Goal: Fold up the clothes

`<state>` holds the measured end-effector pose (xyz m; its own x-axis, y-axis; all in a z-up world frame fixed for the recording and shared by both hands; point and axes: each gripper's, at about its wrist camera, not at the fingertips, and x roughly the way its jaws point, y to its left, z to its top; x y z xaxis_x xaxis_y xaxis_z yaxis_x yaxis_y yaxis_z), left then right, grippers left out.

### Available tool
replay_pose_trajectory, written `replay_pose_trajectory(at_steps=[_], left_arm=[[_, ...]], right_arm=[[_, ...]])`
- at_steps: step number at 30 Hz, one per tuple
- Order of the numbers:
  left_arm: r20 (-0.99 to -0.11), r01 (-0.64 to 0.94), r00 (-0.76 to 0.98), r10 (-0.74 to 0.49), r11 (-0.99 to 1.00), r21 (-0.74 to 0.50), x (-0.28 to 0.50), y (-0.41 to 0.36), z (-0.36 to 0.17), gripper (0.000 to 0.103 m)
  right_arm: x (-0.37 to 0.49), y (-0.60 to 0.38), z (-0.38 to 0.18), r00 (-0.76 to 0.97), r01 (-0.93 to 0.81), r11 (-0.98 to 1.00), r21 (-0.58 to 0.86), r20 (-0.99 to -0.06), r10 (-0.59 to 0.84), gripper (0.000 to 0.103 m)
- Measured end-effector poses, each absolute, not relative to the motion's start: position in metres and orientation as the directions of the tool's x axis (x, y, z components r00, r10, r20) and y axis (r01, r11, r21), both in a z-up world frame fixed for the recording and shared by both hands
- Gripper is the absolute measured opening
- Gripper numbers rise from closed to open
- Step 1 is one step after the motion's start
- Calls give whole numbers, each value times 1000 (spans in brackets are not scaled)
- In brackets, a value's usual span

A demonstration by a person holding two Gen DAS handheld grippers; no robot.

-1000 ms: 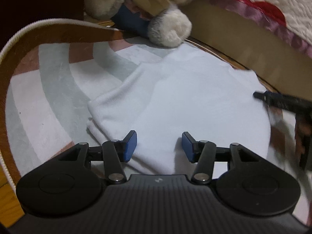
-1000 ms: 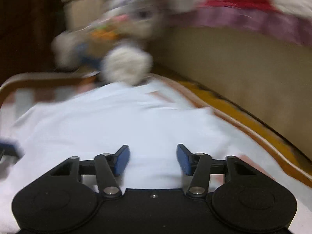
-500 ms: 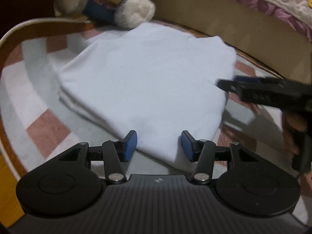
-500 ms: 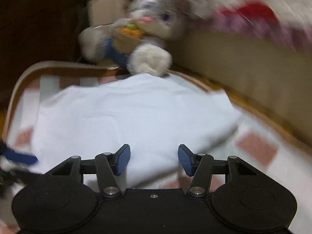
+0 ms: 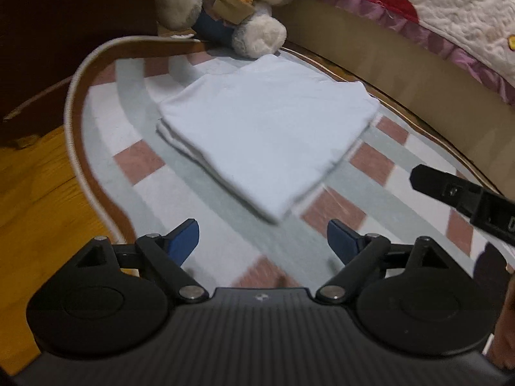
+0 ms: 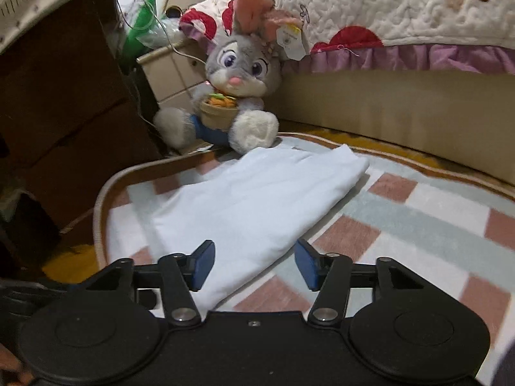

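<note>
A white garment (image 5: 267,135) lies folded into a flat stacked rectangle on the rug (image 5: 135,160); it also shows in the right wrist view (image 6: 251,209). My left gripper (image 5: 262,241) is open and empty, raised above the rug just short of the garment's near corner. My right gripper (image 6: 254,263) is open and empty, above the garment's near edge. The right gripper's black body (image 5: 463,193) shows at the right of the left wrist view.
A plush rabbit (image 6: 231,96) sits at the rug's far edge, its foot touching the garment's far corner. A bed with a quilted cover (image 6: 402,9) and tan frame (image 5: 402,70) runs along the right. Dark furniture (image 6: 58,96) stands left. Wooden floor (image 5: 32,186) borders the rug.
Both grippers have pulled back and up from the garment, which now lies farther ahead. The left gripper's jaws have opened wider.
</note>
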<state>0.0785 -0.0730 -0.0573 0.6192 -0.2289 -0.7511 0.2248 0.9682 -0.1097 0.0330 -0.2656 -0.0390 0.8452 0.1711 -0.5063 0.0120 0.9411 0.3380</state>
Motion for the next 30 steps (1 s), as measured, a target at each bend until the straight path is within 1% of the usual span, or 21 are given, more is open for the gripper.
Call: replay_pose_trajectory(at_steps=[1, 2, 3, 4, 5, 9, 10, 12, 19, 23, 30], left_arm=[[-747, 218, 627, -219, 971, -100, 68, -77, -51, 90], [-744, 212, 635, -208, 973, -91, 57, -80, -45, 94], [-740, 205, 643, -198, 975, -82, 46, -84, -39, 95], [-737, 200, 649, -190, 977, -75, 35, -87, -33, 96], [-738, 201, 646, -192, 976, -78, 27, -88, -28, 96], [-740, 192, 645, -193, 977, -88, -5, -91, -8, 96], [-730, 182, 661, -174, 981, -69, -14, -92, -3, 96], [-716, 180, 681, -153, 983, -38, -30, -93, 4, 100], [-716, 199, 689, -115, 979, 35, -68, -101, 22, 100], [-708, 207, 698, -106, 977, 57, -88, -107, 26, 101], [-711, 199, 699, -75, 976, 92, -101, -110, 17, 101]], right_arm=[[24, -262, -33, 844, 11, 947, 320, -511, 163, 63], [15, -258, -27, 844, 11, 955, 298, -515, 151, 65], [6, -257, -22, 843, 13, 962, 272, -520, 136, 65], [-5, -256, -16, 843, 14, 968, 249, -523, 122, 66], [-16, -257, -10, 845, 15, 972, 234, -523, 113, 70], [-48, -265, 8, 834, 5, 980, 201, -541, 107, 74], [-54, -266, 13, 831, 6, 982, 187, -547, 99, 75], [-65, -269, 20, 823, 20, 986, 168, -562, 79, 76], [-107, -268, 40, 808, 29, 987, 161, -585, 71, 87], [-137, -262, 39, 815, 34, 992, 122, -578, 43, 88], [-141, -266, 43, 809, 54, 991, 119, -587, 27, 90]])
